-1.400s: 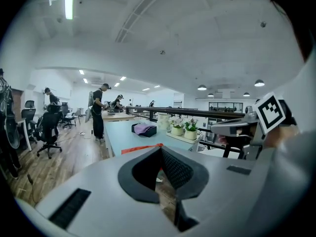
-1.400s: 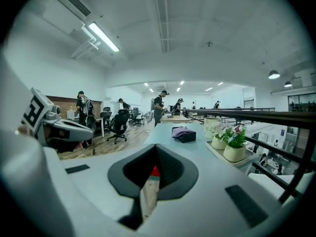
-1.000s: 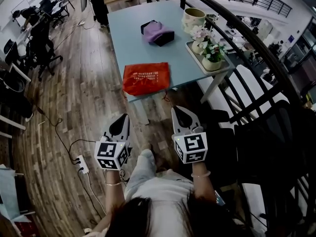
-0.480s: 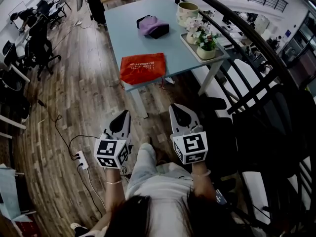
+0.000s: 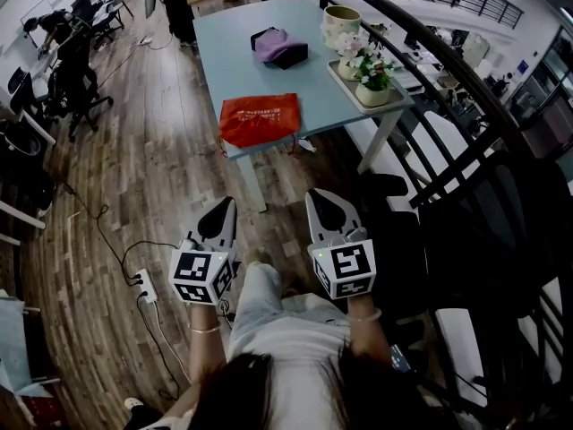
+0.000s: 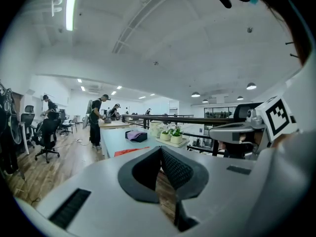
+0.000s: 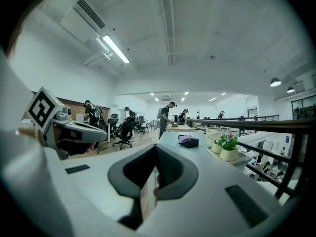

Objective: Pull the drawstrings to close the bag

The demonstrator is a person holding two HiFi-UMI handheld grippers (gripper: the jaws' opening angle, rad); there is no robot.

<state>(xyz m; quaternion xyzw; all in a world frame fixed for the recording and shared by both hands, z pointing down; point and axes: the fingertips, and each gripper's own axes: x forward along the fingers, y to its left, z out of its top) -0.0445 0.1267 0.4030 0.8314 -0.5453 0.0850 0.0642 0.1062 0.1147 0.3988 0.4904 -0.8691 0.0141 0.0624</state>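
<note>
Left tongs [image 5: 227, 208], right tongs [image 5: 317, 201] closed — red bag [image 5: 260, 119] well apart; on table [image 5: 224, 52].

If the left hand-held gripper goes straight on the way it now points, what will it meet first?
Probably the red bag at the near edge of the blue table: the left hand-held gripper, jaws shut, aims toward it. Nothing else shows in between, but depth is unclear.

Cool, even light comes from ceiling tube lamps [image 7: 114, 48] (one flares white in the left gripper view). The head view is dimmer, with dark corners. All views bulge fisheye-style and are black-rimmed. The left gripper [image 6: 160, 154] looks soft nearest the lens.
</note>
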